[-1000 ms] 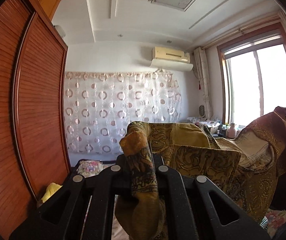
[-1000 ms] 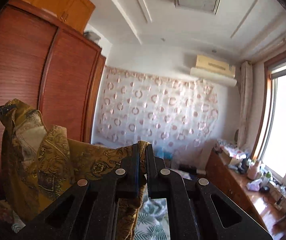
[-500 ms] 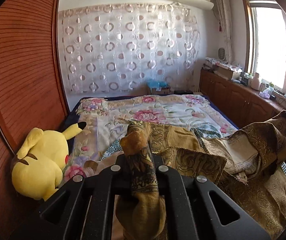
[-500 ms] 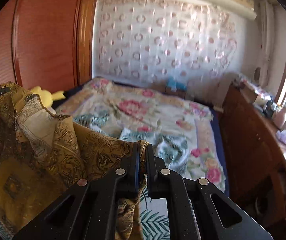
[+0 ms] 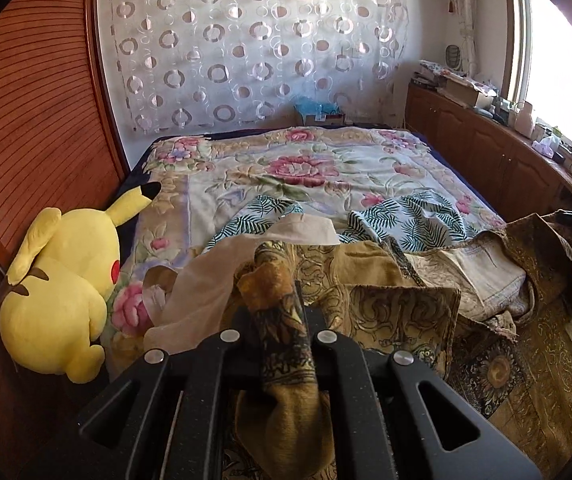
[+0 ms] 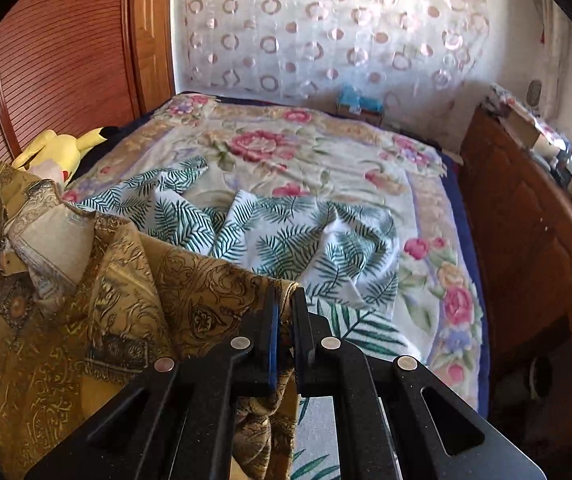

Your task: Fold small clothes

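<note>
While both grippers pinch it, the gold paisley shirt point(image 5: 397, 304) spreads low over the floral bed point(image 6: 325, 168): left gripper point(image 5: 276, 320) and right gripper point(image 6: 284, 320) jaws each clamp a bunched edge.

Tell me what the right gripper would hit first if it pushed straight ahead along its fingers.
The right gripper, shut on the gold paisley shirt, points over the white palm-leaf print cloth crumpled on the floral bedspread. That cloth would likely come first, though the fisheye view leaves depth uncertain.

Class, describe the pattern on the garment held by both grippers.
Golden-yellow shirt with dark ornate paisley scrollwork; clearest in the right wrist view.
</note>
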Motion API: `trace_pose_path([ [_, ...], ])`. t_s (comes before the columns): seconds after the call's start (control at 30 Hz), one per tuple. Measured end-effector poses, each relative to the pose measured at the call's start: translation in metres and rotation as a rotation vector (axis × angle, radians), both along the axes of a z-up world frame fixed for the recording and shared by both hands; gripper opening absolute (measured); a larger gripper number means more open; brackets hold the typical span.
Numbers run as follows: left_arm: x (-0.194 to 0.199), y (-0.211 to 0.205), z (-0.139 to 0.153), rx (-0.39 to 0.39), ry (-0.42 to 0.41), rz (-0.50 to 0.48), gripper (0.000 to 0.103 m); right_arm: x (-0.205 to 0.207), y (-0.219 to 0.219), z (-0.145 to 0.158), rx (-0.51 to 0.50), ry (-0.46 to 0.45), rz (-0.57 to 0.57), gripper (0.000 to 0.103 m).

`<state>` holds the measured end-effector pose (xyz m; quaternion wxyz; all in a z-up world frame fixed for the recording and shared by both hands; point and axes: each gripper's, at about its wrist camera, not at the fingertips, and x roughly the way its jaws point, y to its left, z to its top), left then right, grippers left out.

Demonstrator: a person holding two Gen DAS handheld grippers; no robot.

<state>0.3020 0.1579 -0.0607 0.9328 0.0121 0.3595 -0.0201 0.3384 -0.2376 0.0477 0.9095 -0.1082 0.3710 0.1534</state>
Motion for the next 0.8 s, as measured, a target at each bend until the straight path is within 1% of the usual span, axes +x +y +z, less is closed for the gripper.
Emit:
trace_pose_path([
  [0.1,-0.001,0.000,-0.007,-0.009,0.021,0.002,0.008,0.005,0.003,-0.014,0.020,0.034,-0.007,0.006],
  [0.2,-0.003,0.000,-0.015,-0.018,0.049,0.001,0.014,0.013,0.005,-0.025,0.028,0.054,-0.010,0.006],
  [0.27,0.000,0.004,-0.021,-0.035,0.067,0.002,0.022,0.015,0.006,-0.027,0.038,0.062,-0.010,0.006],
  [0.3,0.001,0.005,-0.022,-0.044,0.072,0.004,0.024,0.015,0.007,-0.026,0.036,0.065,-0.014,0.007],
  [0.37,-0.001,0.008,-0.023,-0.063,0.077,0.011,0.037,0.016,0.009,-0.023,0.037,0.063,-0.021,0.009],
  [0.4,-0.001,0.009,-0.023,-0.072,0.078,0.012,0.040,0.017,0.009,-0.024,0.041,0.062,-0.026,0.009],
  [0.43,-0.003,0.010,-0.023,-0.080,0.079,0.011,0.040,0.016,0.009,-0.022,0.046,0.061,-0.031,0.009],
  [0.5,-0.004,0.010,-0.023,-0.078,0.088,0.014,0.040,0.014,0.008,-0.018,0.045,0.053,-0.043,0.019],
  [0.67,-0.016,0.009,-0.017,-0.068,0.079,0.021,0.041,0.005,0.004,-0.008,0.033,0.012,-0.066,0.040],
  [0.8,-0.025,0.009,-0.007,-0.067,0.051,0.022,0.041,-0.012,0.008,0.009,0.024,-0.042,-0.058,0.044],
])
